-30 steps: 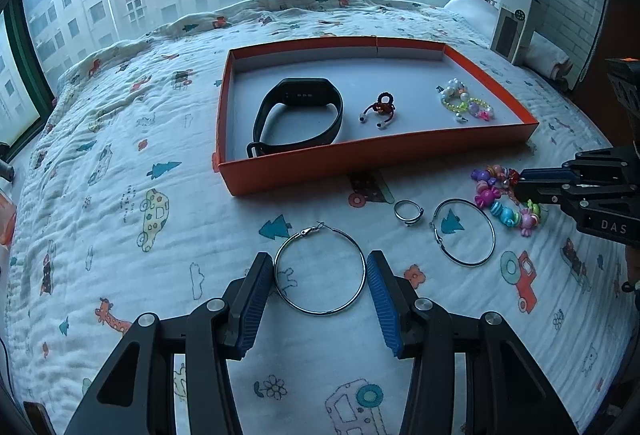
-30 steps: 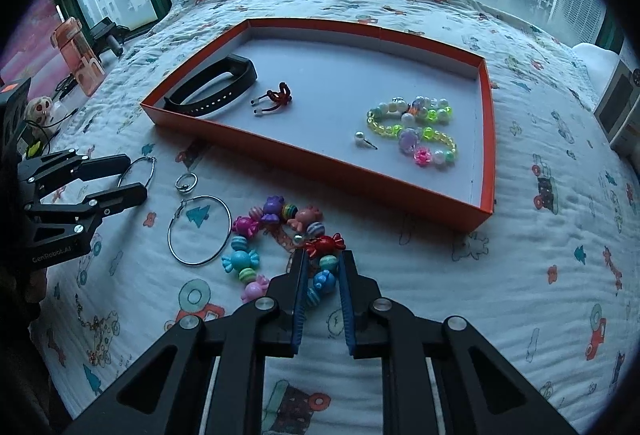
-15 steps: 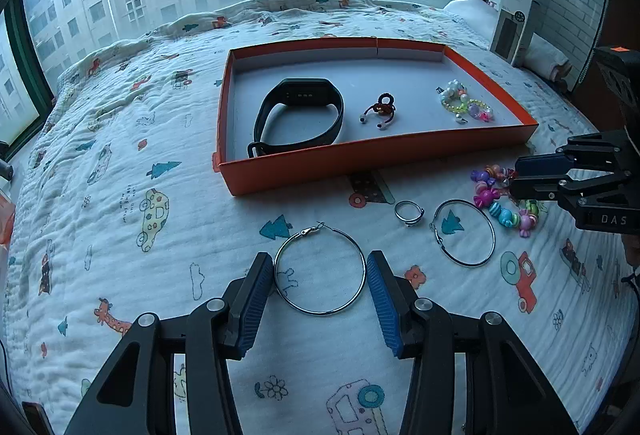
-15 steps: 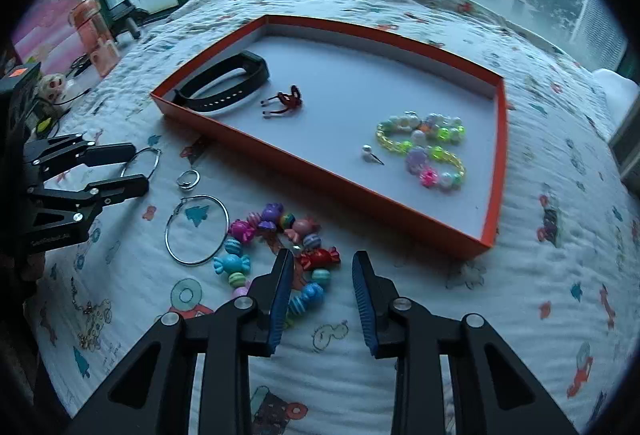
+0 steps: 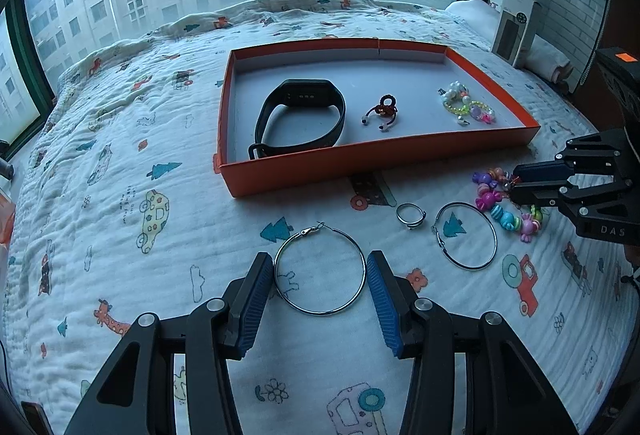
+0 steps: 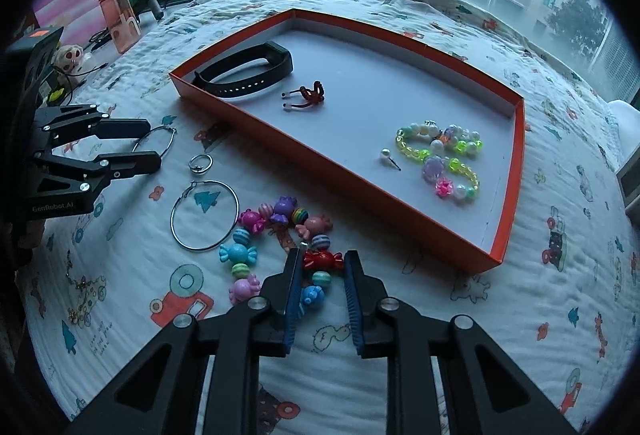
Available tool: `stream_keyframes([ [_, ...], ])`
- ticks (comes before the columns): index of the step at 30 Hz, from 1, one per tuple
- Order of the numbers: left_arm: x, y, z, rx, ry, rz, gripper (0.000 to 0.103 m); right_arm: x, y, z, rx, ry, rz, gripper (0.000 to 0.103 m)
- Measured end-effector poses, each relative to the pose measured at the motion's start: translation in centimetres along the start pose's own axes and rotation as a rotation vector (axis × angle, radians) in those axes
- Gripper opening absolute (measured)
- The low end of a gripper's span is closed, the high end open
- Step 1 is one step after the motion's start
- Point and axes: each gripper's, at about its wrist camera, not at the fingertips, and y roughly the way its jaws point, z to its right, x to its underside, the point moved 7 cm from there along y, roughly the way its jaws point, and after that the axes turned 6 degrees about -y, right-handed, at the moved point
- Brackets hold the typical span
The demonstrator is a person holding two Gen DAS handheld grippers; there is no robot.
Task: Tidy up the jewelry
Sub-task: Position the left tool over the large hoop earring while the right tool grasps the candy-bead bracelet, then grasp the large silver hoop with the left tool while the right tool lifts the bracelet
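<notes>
Straddling a hoop earring [image 5: 320, 271] on the bed [image 5: 120, 235], the left hand-held gripper [image 5: 320, 291] stood wide open. The right hand-held gripper [image 6: 320, 275] was partly open around the candy bracelet's [image 6: 276, 235] beads without clamping them.

The right tongs [image 5: 516, 184] have the white letters "DAS" on their black side, seen from the left wrist view. The left tongs [image 6: 154, 145] have the words "GenRobot.AI" on their black side, seen from the right wrist view.
</notes>
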Motion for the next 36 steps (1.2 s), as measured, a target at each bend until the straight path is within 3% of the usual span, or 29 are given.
stream_keyframes([
  [17, -0.1, 0.0, -0.2, 0.004, -0.011, 0.004, 0.052, -0.6, -3.6, -1.1, 0.038, -0.030, 0.100, 0.023],
  [26, -0.4, -0.3, -0.6, 0.029, -0.057, 0.009, 0.052, -1.5, -5.5, -0.5, -0.009, 0.042, 0.149, 0.023],
  [36, -2.4, -4.0, 0.0, 0.044, -0.062, 0.083, 0.052, -2.8, -8.5, 0.2, 0.018, 0.074, 0.199, 0.023],
])
